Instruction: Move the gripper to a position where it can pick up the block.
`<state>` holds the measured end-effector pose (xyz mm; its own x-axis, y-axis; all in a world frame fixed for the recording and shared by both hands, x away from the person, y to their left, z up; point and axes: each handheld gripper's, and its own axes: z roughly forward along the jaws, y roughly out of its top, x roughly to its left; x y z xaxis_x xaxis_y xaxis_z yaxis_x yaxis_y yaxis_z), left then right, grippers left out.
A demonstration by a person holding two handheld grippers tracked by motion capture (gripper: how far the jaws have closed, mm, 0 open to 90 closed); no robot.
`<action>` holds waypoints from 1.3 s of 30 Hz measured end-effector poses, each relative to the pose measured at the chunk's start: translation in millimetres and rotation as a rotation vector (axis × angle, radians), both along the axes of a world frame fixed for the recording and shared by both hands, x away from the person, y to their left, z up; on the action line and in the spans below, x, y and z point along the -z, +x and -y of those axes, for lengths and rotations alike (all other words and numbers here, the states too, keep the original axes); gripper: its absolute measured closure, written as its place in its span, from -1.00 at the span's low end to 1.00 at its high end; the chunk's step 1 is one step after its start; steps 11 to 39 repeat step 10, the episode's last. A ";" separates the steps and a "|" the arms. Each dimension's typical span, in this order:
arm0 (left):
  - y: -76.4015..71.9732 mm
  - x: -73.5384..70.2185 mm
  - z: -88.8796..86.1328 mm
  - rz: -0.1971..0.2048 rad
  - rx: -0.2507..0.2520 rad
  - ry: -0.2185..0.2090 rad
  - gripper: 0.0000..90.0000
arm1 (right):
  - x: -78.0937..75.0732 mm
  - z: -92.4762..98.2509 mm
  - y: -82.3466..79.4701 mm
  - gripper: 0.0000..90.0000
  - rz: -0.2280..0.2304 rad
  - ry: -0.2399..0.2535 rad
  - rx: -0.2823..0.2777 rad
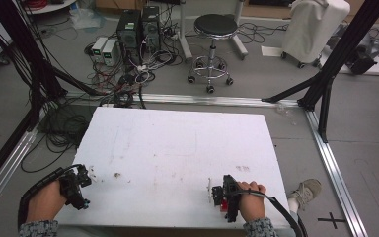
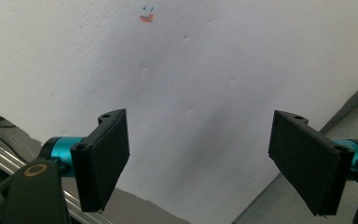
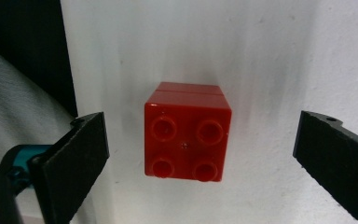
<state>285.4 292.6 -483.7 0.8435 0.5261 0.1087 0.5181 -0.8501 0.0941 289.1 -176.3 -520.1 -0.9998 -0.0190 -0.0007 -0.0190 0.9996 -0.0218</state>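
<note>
A red four-stud brick (image 3: pixel 185 136) stands on the white table (image 3: pixel 261 56), seen from above between the two black jaws of my right gripper (image 3: pixel 200 154). The jaws stand wide apart on either side and touch nothing. From the high view the right gripper (image 1: pixel 225 197) points down near the table's front edge, with a bit of the red brick (image 1: pixel 222 208) showing beneath it. My left gripper (image 2: pixel 198 161) is open over bare white table (image 2: pixel 191 70). It sits at the table's front left corner as the left gripper (image 1: pixel 79 185) in the high view.
The white table (image 1: pixel 177 148) has faint marks and a small red-blue mark (image 2: pixel 146 17). Beyond it lie tangled cables (image 1: pixel 128 79), computer towers (image 1: pixel 138 27) and a black stool (image 1: pixel 212 44). Black frame posts (image 1: pixel 325 84) stand to the right. A shoe (image 1: pixel 306 190) rests by the table's right edge.
</note>
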 end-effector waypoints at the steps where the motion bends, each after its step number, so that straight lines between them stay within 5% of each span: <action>1: 0.0 0.0 0.1 0.002 0.000 0.000 -0.54 | 0.5 -0.1 -0.2 -0.94 0.003 -0.001 0.004; 39: 0.4 0.3 0.1 0.003 0.001 -0.002 -0.54 | -0.4 1.3 -0.2 -0.94 0.004 0.000 0.010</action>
